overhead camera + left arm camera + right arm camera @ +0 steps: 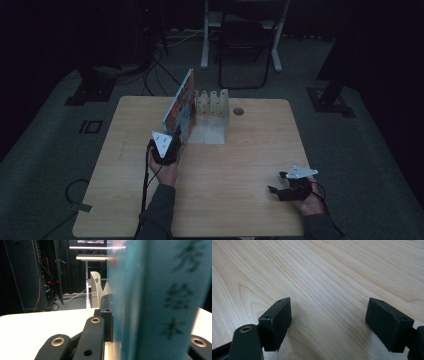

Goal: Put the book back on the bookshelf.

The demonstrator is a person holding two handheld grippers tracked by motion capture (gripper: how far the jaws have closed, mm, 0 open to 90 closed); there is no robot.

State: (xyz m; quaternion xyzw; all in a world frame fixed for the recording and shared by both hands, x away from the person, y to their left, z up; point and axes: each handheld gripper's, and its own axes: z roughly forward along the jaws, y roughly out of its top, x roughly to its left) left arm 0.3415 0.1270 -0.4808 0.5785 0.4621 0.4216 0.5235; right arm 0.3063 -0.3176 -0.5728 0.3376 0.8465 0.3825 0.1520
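The left tongs [172,145] are clamped on the near lower edge of a thin picture book [181,106], which stands on edge and leans a little to the left, just beside the white slotted rack [212,102] at the far middle of the counter [240,165]. In the left gripper view the book [160,300] sits squarely between the jaws, its teal spine with dark printed characters blurred by closeness, and one upright of the rack [96,288] rises just behind it. The right tongs [289,189] rest low over the counter's near right part, well apart from the book, with their jaws spread wide on nothing but bare wood grain [324,290].

The step in hand looks like feeding the book into one of the rack's slots. To do it well, bring the book upright first, so that its bottom edge runs parallel to the dividers, then line the far corner up with a gap and slide it forward and down instead of dropping it. From the dim high view I cannot say which slot the book is nearest, so the alignment deserves a check before pushing. The grip is near one corner, so the free end may swing; slow travel helps. The right tongs could come across to steady the rack or the book's top edge.
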